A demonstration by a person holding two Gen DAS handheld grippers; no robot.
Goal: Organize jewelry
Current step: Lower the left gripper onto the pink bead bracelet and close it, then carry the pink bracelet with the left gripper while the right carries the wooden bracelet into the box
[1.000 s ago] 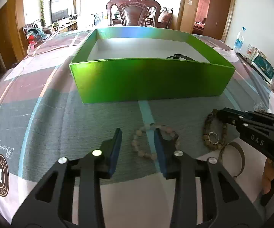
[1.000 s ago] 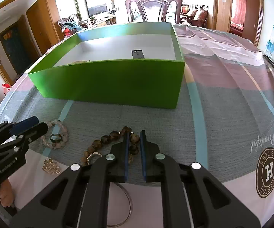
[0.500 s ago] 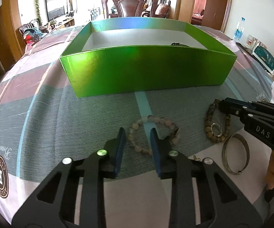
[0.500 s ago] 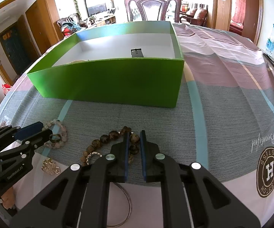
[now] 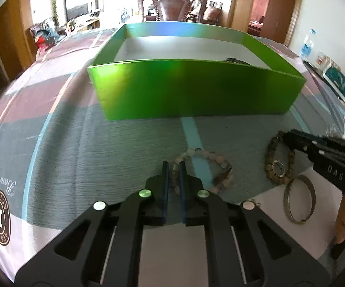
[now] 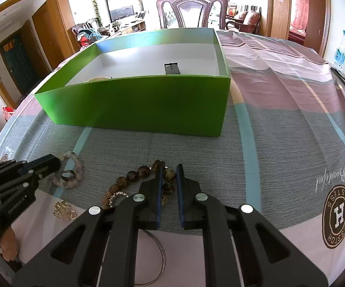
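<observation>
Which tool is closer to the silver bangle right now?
Right. The right tool, shut on the brown bead bracelet, sits just over the silver bangle. The left tool grips the pale bead bracelet farther off.

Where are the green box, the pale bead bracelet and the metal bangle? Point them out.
green box (image 5: 196,91): left wrist view, front wall.
pale bead bracelet (image 5: 216,159): left wrist view, far beads of the loop.
metal bangle (image 5: 312,191): left wrist view, right side of the band.

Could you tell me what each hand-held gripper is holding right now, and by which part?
The left hand-held gripper has just closed on the pale bead bracelet at its left-hand beads. The right hand-held gripper pinches the dark wooden bead bracelet at its right-hand end.
</observation>
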